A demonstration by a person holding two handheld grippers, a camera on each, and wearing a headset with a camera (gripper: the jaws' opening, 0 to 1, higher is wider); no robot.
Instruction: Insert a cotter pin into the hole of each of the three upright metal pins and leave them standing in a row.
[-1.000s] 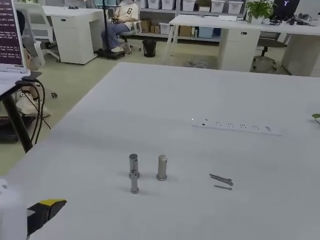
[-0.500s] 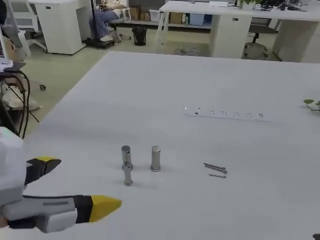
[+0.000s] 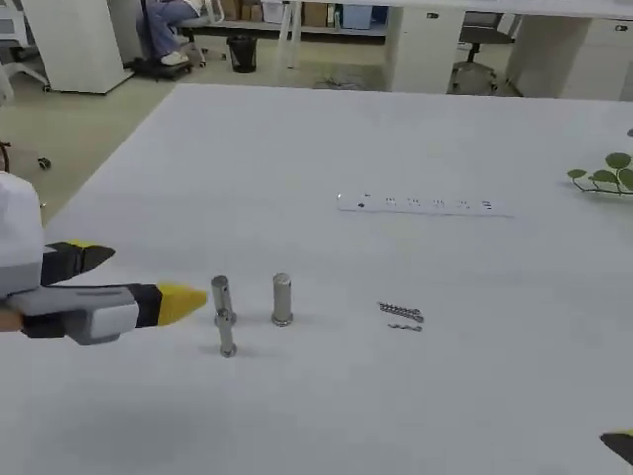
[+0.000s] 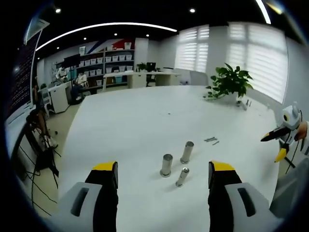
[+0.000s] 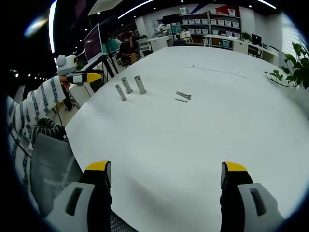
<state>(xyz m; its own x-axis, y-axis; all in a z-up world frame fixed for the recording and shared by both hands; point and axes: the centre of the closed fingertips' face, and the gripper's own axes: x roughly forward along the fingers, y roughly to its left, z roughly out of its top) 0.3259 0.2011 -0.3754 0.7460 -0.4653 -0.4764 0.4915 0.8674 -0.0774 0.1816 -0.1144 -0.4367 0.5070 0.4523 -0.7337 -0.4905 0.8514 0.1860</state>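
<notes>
Yellow-tipped fingers [image 4: 105, 170] of the left gripper [image 3: 150, 276] are being held wide apart, with nothing gripped between them. That gripper is being held low over the near left part of the plain white worktop [image 3: 415, 416]. Its forward fingertip is pointing right at the three short cylindrical silver metal pins [image 3: 282, 299] and is lying just left of them without touching.

The metal pins are standing upright near the middle of the worktop. Two are set side by side, left and right. The third is standing just nearer than the left one, so close in the head view that contact cannot be told. In the left gripper view all three are being framed ahead of the spread fingers.

To the right of the metal pins, apart from them, a small cluster of thin grey cotter pins [image 3: 401, 315] is lying flat on the worktop; their count cannot be told.

The yellow-tipped fingers [image 5: 99, 169] of the right gripper [image 5: 166, 166] are likewise being held wide apart and empty. This gripper is being held over the near right edge of the worktop, well apart from the metal pins and the cotter pins.

Farther back, a long white power strip [image 3: 425, 205] is lying across the worktop, and green leaves of a potted plant [image 3: 605, 176] are showing at the far right.
</notes>
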